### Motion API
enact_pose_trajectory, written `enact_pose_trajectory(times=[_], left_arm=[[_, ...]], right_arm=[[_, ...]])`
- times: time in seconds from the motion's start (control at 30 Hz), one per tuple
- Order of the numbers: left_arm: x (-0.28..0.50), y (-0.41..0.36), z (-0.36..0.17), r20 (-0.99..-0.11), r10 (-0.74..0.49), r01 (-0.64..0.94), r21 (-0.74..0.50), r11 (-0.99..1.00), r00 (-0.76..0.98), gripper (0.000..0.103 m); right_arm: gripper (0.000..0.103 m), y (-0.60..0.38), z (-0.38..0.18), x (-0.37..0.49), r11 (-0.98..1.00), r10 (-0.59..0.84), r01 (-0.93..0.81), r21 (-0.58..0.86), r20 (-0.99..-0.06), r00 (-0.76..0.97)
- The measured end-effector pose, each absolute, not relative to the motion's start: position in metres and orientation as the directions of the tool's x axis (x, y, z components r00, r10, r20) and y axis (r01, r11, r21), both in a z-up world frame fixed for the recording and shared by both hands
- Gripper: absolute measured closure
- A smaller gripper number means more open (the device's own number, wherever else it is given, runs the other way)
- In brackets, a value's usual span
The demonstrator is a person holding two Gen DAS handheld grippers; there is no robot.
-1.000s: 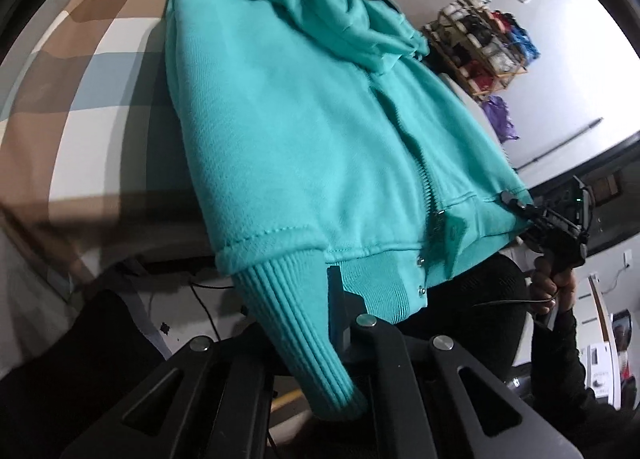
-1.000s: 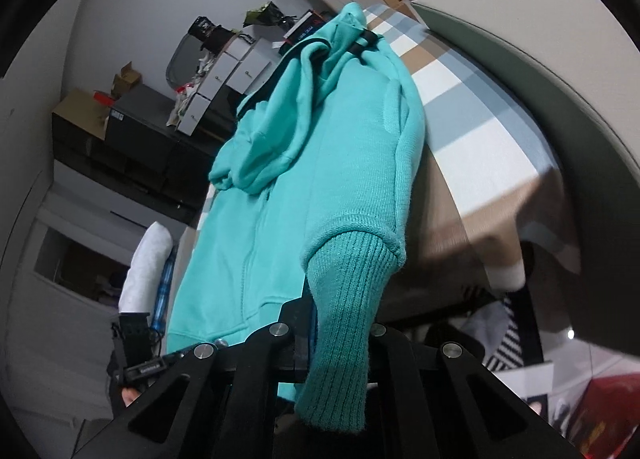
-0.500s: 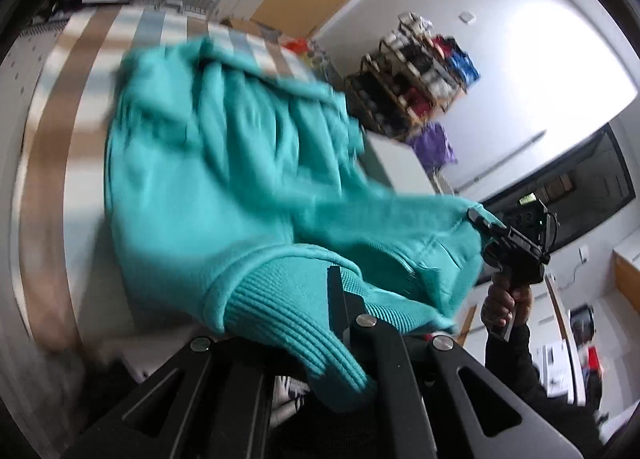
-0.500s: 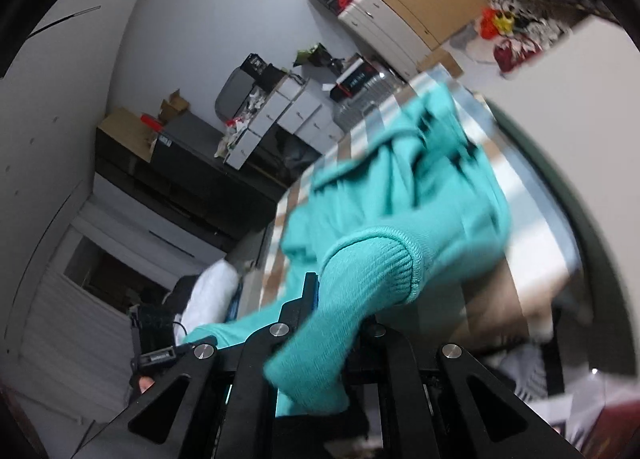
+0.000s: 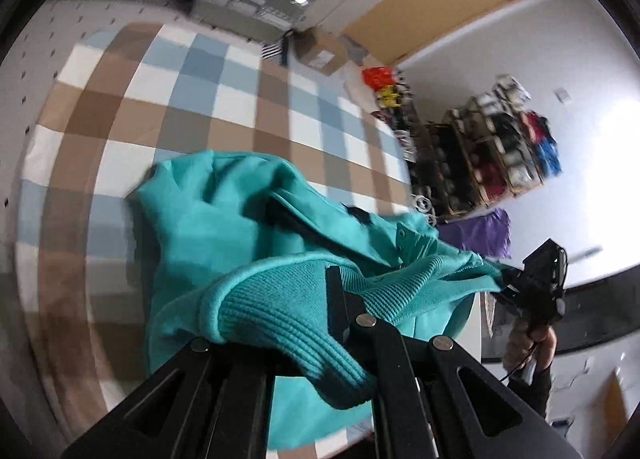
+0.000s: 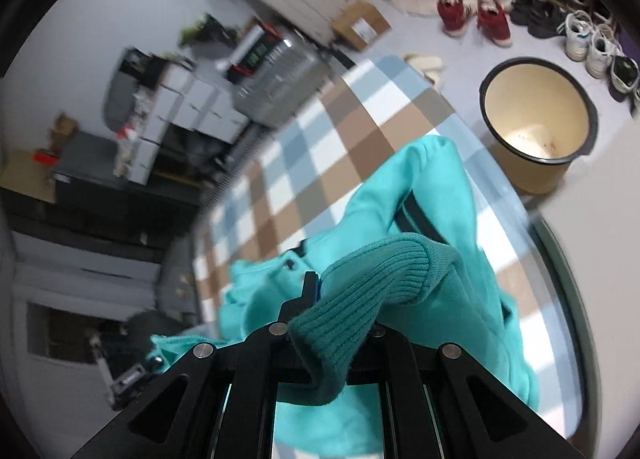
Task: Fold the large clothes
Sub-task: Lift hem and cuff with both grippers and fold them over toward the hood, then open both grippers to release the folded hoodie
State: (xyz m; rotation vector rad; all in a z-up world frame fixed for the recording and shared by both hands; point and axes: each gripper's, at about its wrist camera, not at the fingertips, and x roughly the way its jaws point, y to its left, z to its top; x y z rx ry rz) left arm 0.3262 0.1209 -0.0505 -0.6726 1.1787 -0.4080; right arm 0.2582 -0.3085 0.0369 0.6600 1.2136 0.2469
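A teal zip hoodie (image 5: 208,227) lies bunched on a checked tablecloth (image 5: 160,99). My left gripper (image 5: 304,315) is shut on the ribbed cuff and hem at one bottom corner, lifted above the table. My right gripper (image 6: 340,311) is shut on the other ribbed cuff (image 6: 372,279), also lifted. The hoodie (image 6: 432,195) folds over itself between them, its hood end on the cloth. The right gripper also shows in the left wrist view (image 5: 536,287), gripping teal fabric. The left gripper shows small and blurred in the right wrist view (image 6: 132,375).
A cream bucket (image 6: 540,115) stands on the floor past the table's edge, with several shoes (image 6: 472,15) behind it. A shoe rack (image 5: 488,155) stands by the wall. Boxes and a grey case (image 6: 276,75) lie beyond the table's far end.
Both grippers have lifted the hoodie's bottom corners and carried them forward over the table toward the hood. The hoodie, flat before, now bunches and doubles over.
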Motion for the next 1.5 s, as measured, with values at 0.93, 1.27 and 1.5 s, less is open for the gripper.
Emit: enact_pose_trajectory(times=[0.93, 1.27, 1.5], left_arm=[[0.295, 0.188, -0.046, -0.795, -0.48, -0.319, -0.594, 0.738, 0.37, 0.028], [0.309, 0.121, -0.072, -0.935, -0.294, -0.062, -0.311, 0.948, 0.199, 0.028], [0.302, 0.153, -0.135, -0.881, -0.45, -0.167, -0.471, 0.866, 0.149, 0.028]], right_arm=[[0.032, -0.347, 0.021, 0.2, 0.807, 0.536, -0.047, 0.588, -0.698, 0.475], [0.032, -0.327, 0.004, 0.171, 0.94, 0.341, -0.193, 0.282, -0.778, 0.528], [0.05, -0.332, -0.036, 0.204, 0.913, 0.407, -0.16, 0.376, -0.817, 0.409]])
